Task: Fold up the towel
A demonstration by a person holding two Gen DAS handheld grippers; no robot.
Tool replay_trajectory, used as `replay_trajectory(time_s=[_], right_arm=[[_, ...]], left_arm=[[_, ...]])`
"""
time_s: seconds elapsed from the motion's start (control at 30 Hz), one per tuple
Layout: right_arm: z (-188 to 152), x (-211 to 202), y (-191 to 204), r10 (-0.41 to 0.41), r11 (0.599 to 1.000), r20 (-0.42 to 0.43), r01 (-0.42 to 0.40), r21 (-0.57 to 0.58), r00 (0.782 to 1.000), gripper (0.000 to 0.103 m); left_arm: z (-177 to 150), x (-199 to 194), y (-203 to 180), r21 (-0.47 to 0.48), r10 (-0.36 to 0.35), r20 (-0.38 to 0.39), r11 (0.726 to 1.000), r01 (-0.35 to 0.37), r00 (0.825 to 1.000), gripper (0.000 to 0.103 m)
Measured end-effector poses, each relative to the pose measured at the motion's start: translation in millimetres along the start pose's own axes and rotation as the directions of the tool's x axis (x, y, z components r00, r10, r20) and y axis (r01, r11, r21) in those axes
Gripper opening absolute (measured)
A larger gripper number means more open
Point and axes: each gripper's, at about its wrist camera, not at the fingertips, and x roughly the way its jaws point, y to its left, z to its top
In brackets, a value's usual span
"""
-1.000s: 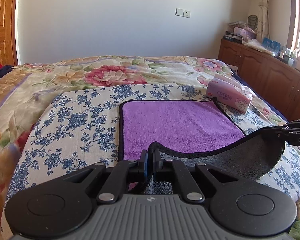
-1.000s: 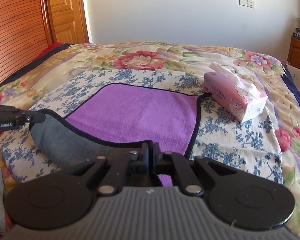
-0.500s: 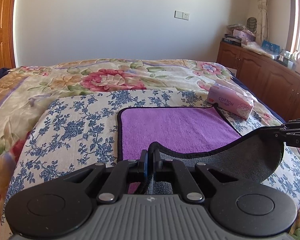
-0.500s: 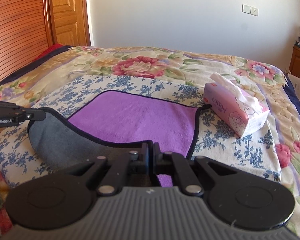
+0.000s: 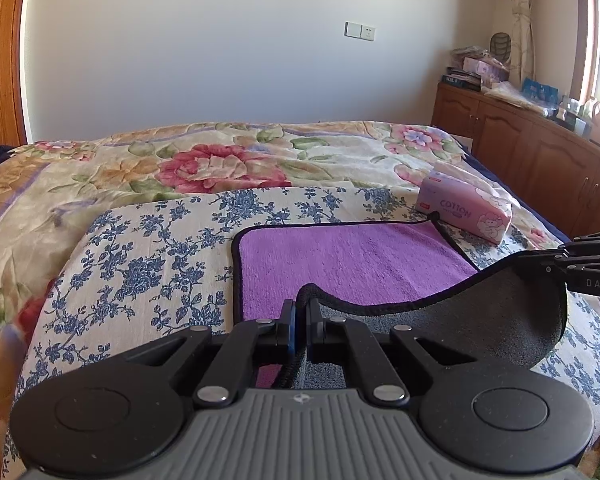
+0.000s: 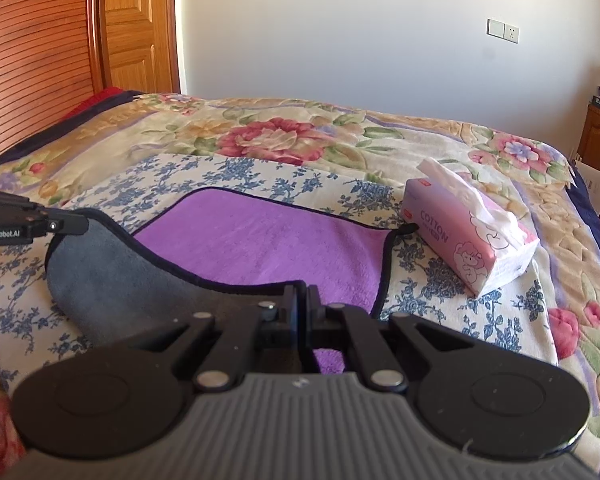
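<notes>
pinching the towel (image 5: 352,256) near edge, left gripper (image 5: 299,320) and right gripper (image 6: 300,304) are clamped tight on separate corners.

Purple towel (image 5: 352,256) (grey underside, black edging); blue-flowered white cloth (image 5: 148,248); pink tissue pack (image 6: 460,240).

Towel (image 5: 352,260): purple face, grey underside, black-bound edge. Far part lies flat on the blue-flowered cloth (image 5: 148,264); far right corner is close beside the tissue pack (image 5: 466,212). Near edge raised, sagging, grey underside showing.
</notes>
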Motion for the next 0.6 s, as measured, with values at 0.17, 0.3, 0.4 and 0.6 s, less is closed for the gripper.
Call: replay_trajectory(time_s=[0.17, 0.3, 0.4, 0.6], right_arm=[[2.5, 5.8, -0.9, -0.004, 1.000, 0.002, 0.004, -0.012, 1.000, 0.004], [3.8, 8.9, -2.0, -0.010, 1.000, 0.002, 0.010, -0.020, 1.000, 0.004], [5.6, 10.1, -3.3, -0.012, 1.000, 0.007, 0.012, -0.022, 1.000, 0.004], [10.4, 14.9, -6.5, -0.018, 0.999, 0.012, 0.019, -0.027, 1.000, 0.004]], left_arm=[[4.0, 4.1, 0.4, 0.007, -0.003, 0.000, 1.000, 0.003, 1.000, 0.006], [8.6, 8.5, 0.8, 0.014, -0.004, -0.002, 1.000, 0.004, 1.000, 0.006], [11.9, 11.8, 1.7, 0.016, -0.004, -0.001, 1.000, 0.004, 1.000, 0.006], [19.6, 19.4, 4.7, 0.010, -0.003, -0.001, 1.000, 0.003, 1.000, 0.006]])
